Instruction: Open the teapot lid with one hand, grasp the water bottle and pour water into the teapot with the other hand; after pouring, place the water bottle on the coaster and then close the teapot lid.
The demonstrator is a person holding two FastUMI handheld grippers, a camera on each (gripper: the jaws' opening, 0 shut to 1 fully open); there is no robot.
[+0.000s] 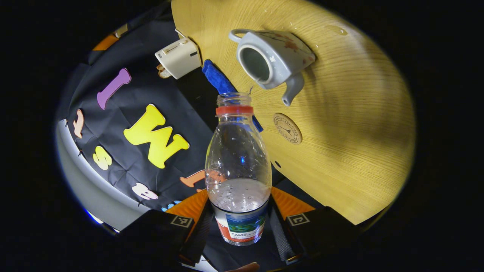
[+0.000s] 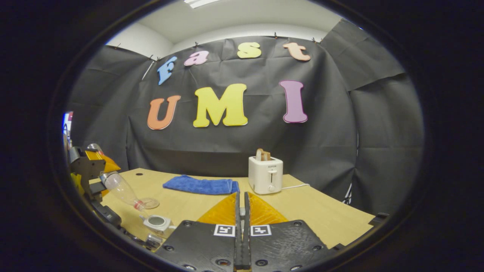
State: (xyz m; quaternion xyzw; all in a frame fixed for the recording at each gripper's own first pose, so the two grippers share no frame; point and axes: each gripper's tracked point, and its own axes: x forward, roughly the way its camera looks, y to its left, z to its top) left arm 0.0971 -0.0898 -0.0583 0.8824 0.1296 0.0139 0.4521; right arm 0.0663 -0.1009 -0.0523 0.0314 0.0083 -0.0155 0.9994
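Observation:
My left gripper [image 1: 239, 223] is shut on the lower body of a clear, uncapped water bottle [image 1: 238, 170] with a red neck ring and some water in it. The bottle's mouth points toward the table; no stream shows. Beyond it stands a white teapot [image 1: 270, 60] with its lid off and its mouth open, and a round wooden coaster [image 1: 287, 128] lies nearer. In the right gripper view the tilted bottle [image 2: 121, 189] hangs over the teapot [image 2: 157, 222] and coaster [image 2: 149, 204] at far left. My right gripper [image 2: 242, 204] is raised, fingers pressed together; nothing shows between them.
A white toaster [image 2: 265, 174] with bread in it stands at the back of the wooden table [image 2: 321, 211], its cord trailing right. A folded blue cloth [image 2: 200, 185] lies to its left. A few water drops sit on the table [image 1: 340, 132] past the teapot.

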